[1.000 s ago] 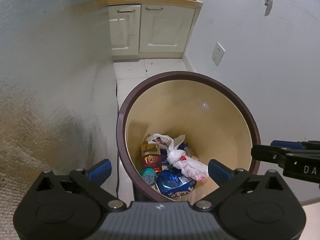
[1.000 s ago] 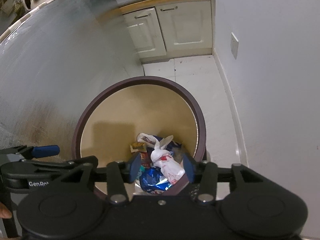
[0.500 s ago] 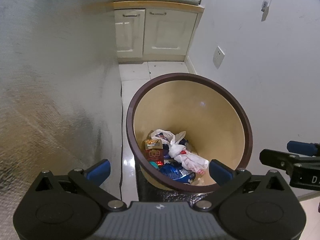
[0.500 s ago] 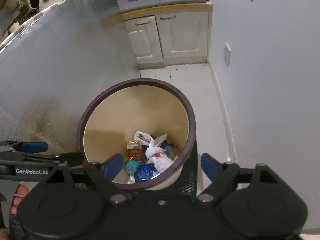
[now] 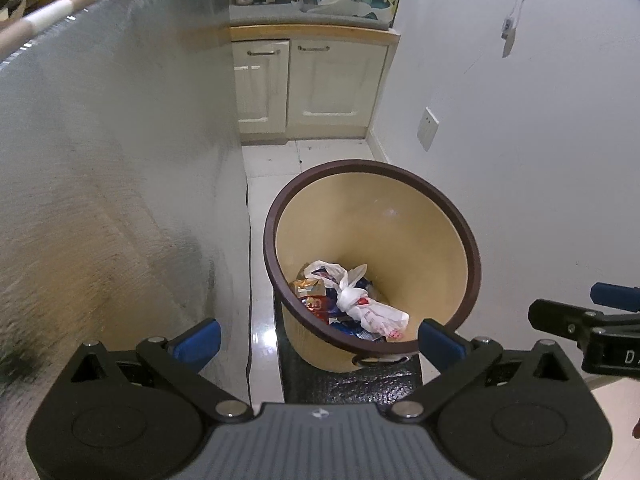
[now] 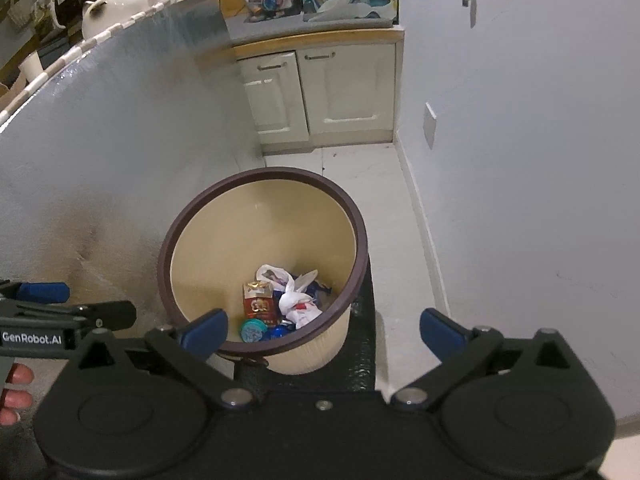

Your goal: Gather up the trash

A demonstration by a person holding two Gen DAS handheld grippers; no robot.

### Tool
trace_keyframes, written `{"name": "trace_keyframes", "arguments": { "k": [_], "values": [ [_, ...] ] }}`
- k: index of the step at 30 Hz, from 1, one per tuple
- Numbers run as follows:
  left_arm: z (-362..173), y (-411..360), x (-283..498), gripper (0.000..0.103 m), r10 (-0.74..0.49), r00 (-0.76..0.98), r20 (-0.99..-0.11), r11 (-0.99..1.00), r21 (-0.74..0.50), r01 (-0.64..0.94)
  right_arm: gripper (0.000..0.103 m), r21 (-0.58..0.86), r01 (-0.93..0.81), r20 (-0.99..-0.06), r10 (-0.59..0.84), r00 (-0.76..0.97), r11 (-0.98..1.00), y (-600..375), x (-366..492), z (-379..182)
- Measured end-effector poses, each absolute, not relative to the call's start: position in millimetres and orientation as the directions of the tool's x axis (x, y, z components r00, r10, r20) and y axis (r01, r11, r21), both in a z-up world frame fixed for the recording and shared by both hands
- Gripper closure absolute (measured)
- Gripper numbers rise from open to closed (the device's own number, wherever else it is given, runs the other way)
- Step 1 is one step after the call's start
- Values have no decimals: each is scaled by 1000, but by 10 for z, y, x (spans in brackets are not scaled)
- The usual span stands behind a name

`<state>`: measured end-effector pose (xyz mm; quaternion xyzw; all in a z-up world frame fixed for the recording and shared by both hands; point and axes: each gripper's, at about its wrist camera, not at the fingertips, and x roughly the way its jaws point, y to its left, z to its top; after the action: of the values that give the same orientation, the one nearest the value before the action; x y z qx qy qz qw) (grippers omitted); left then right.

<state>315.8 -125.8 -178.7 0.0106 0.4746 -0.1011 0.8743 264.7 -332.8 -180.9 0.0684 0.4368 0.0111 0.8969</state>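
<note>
A tan trash bin with a dark brown rim (image 5: 400, 216) (image 6: 320, 184) stands on the floor below both grippers. At its bottom lie a knotted white plastic bag (image 5: 360, 304) (image 6: 296, 300), a red and gold packet (image 6: 258, 300), a teal lid (image 6: 252, 330) and blue wrappers. My left gripper (image 5: 320, 342) is open and empty, held above the bin's near rim. My right gripper (image 6: 324, 330) is open and empty, also above the near rim. The right gripper shows at the right edge of the left wrist view (image 5: 588, 320).
A silver foil-covered wall (image 5: 100, 200) curves along the left. A white wall with a socket plate (image 5: 427, 128) is on the right. Cream cabinets (image 6: 320, 92) with a cluttered counter stand at the back. White tiled floor (image 6: 368, 168) lies between. A black mat (image 5: 348, 380) sits under the bin.
Both grippers have risen and drawn back from the bin, which looks smaller and lower. The right gripper's jaws went from narrow to wide open. The trash in the bin has not moved.
</note>
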Motion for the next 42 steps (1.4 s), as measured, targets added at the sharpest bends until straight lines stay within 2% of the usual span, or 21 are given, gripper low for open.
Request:
{"name": "trace_keyframes", "arguments": {
  "k": [15,31,42],
  "values": [
    [-1215,-1174,2624,0,-216,636,-741,970,-91,224,0,107,44,-691,43,722,993,-3285,2002,-1269],
    [-527,-931,2029,0,-263,762,-592,961,-94,258,0,68,35,-540,8,841,997,-3085,1416,-588],
    [-34,-488,1788,0,-227,844,-486,973,-71,221,0,77,-28,-431,59,900,997,-2693,1265,-166]
  ]
}}
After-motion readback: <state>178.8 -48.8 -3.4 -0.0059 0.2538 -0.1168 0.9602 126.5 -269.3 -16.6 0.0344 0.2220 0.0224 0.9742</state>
